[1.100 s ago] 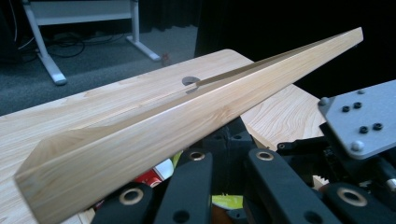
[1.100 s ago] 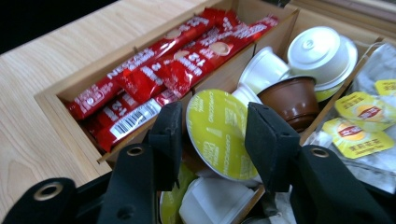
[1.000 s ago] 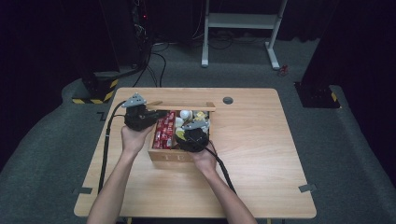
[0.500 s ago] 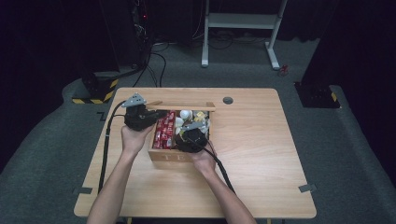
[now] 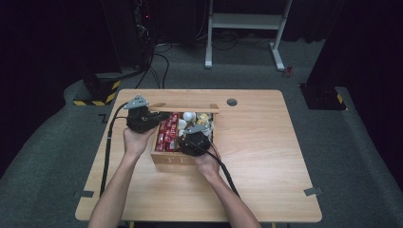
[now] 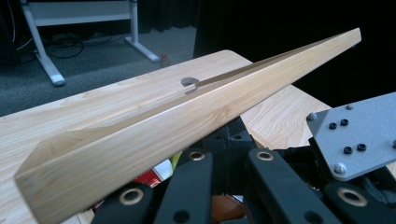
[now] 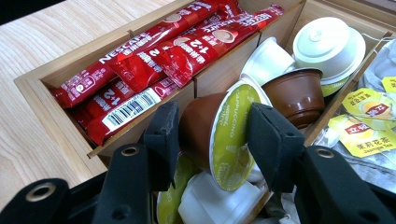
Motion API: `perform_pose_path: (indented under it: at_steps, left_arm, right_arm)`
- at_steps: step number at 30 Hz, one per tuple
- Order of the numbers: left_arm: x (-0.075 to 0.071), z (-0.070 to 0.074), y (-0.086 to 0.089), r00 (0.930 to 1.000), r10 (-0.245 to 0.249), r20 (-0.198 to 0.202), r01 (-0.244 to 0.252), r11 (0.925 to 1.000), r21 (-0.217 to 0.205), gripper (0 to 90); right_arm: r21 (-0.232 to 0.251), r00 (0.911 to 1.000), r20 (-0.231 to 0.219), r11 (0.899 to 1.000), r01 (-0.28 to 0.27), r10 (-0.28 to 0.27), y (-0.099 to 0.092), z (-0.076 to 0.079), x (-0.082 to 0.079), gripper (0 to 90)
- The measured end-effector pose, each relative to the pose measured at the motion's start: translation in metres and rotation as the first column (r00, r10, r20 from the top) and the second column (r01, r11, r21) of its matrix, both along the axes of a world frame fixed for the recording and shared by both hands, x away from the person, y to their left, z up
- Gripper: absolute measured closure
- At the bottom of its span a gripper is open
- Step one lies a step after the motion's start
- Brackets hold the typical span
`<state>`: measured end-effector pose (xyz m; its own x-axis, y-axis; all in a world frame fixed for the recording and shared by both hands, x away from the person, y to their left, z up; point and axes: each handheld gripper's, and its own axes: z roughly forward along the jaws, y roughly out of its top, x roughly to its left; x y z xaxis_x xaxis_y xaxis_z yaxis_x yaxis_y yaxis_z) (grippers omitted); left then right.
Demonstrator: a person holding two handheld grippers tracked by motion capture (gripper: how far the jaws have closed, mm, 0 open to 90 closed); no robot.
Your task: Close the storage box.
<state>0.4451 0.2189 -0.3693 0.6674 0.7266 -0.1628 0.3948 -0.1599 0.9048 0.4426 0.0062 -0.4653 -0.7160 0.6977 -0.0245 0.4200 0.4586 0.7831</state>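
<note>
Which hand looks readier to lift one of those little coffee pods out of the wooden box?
The right gripper: its jaws already clasp a brown pod over the box. The left gripper holds the lid up.

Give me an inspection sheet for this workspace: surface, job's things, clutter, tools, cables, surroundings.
Surface: light wooden table, round hole near the far edge.
Job's things: open wooden box with dividers; red coffee sachets in one compartment, coffee capsules in the middle, yellow tea bags beside them; lid raised.
Clutter: nothing seen.
Tools: right tool shut on a brown capsule with a green foil top over the box; left tool at the box's left end by the lid, grip unclear.
Cables: one black cable trails from each tool toward the person.
Surroundings: grey carpet, white desk frame, dark curtains.
</note>
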Motion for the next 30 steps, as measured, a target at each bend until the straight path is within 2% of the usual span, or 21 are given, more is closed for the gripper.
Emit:
perform_pose_path:
  at_steps: [3,4,5,7,13,20,30]
  left_arm:
    - [0.0002,0.0002,0.0,1.0,0.0,0.001,0.0,1.0,0.0,90.0]
    - [0.0002,0.0002,0.0,1.0,0.0,0.001,0.0,1.0,0.0,90.0]
    - [0.0003,0.0003,0.0,1.0,0.0,0.0,0.0,1.0,-0.001,90.0]
    - [0.0003,0.0003,0.0001,1.0,-0.001,-0.001,0.001,1.0,-0.001,90.0]
    - [0.0004,0.0005,0.0001,1.0,-0.002,-0.004,0.002,1.0,-0.003,90.0]
    - [0.0007,0.0009,-0.0001,1.0,0.0,-0.005,0.0,1.0,-0.004,90.0]
    - [0.0006,0.001,-0.0002,1.0,0.0,-0.005,0.0,1.0,-0.002,90.0]
  right_arm:
    - [-0.024,0.9999,0.01,1.0,0.008,-0.008,0.0037,-0.0007,-0.0023,51.2]
    - [-0.04,0.9999,0.009,0.999,0.009,-0.009,0.0047,-0.0019,-0.0018,49.8]
    - [-0.076,0.9998,0.01,0.997,0.016,-0.015,0.0071,-0.0048,-0.0019,48.0]
    - [-0.084,0.9998,0.016,0.996,0.014,-0.013,0.0091,-0.0052,-0.0026,46.7]
    - [-0.074,0.9995,0.001,0.997,0.032,-0.032,0.0084,-0.0049,-0.0018,50.1]
    - [-0.049,0.9991,0.027,0.998,0.033,-0.032,0.0053,-0.0003,-0.0044,55.8]
    - [-0.032,0.9985,0.044,0.999,0.033,-0.032,0.0011,0.0027,-0.0053,58.1]
